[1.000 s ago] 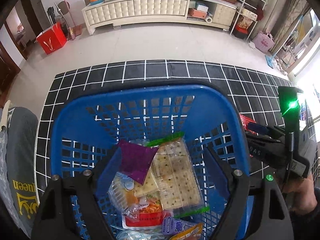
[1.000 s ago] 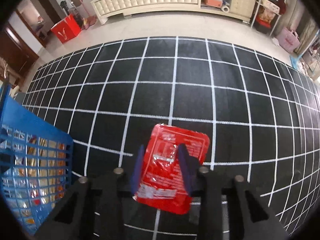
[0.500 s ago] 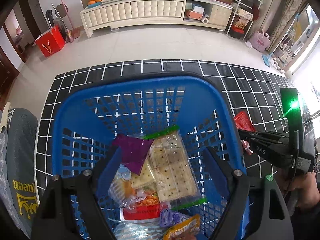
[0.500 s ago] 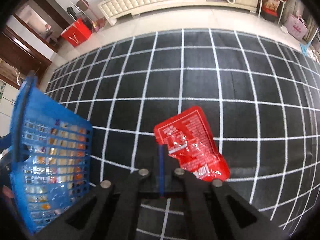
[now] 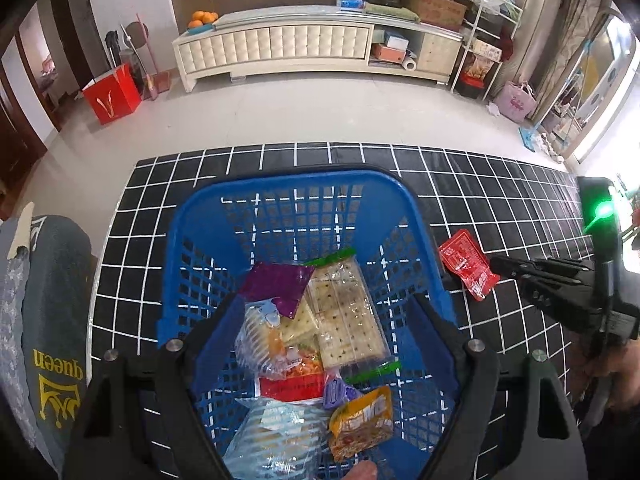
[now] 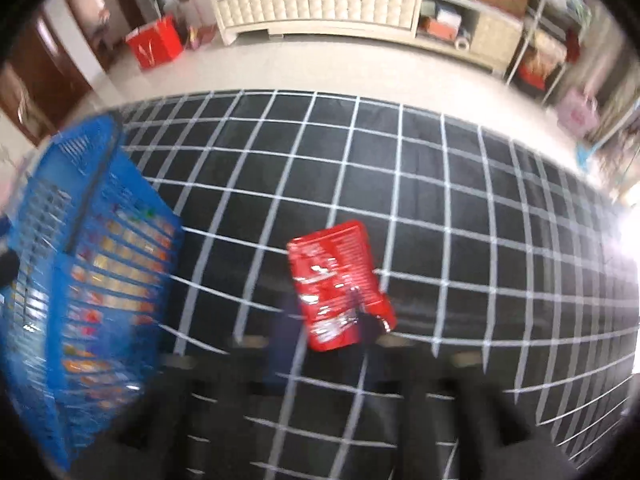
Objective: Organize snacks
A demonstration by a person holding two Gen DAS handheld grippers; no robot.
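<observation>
A blue plastic basket [image 5: 404,208] holds several snack packs, among them clear cracker sleeves [image 5: 348,312], a purple packet [image 5: 276,286] and an orange packet [image 5: 362,426]. My left gripper [image 5: 324,332] hovers open above them, with nothing between its fingers. A red snack packet [image 5: 468,270] lies on the black grid mat [image 5: 500,188] just right of the basket. In the blurred right wrist view the red packet [image 6: 340,284] has its near end between the fingers of my right gripper [image 6: 326,334], whose jaws are opening and not pressing on it. The blue basket [image 6: 80,264] stands to its left.
A grey cloth with yellow "queen" lettering [image 5: 52,320] lies left of the mat. Beyond the mat is pale floor, with a white low cabinet [image 5: 280,48], a red box [image 5: 114,94] and a shelf rack [image 5: 480,52] at the far wall. A fingertip [image 5: 360,472] shows at the bottom edge.
Both cameras have risen and pulled back. The right jaws closed beside the red packet, then spread again; the packet twisted on the mat. The left gripper stayed open.
</observation>
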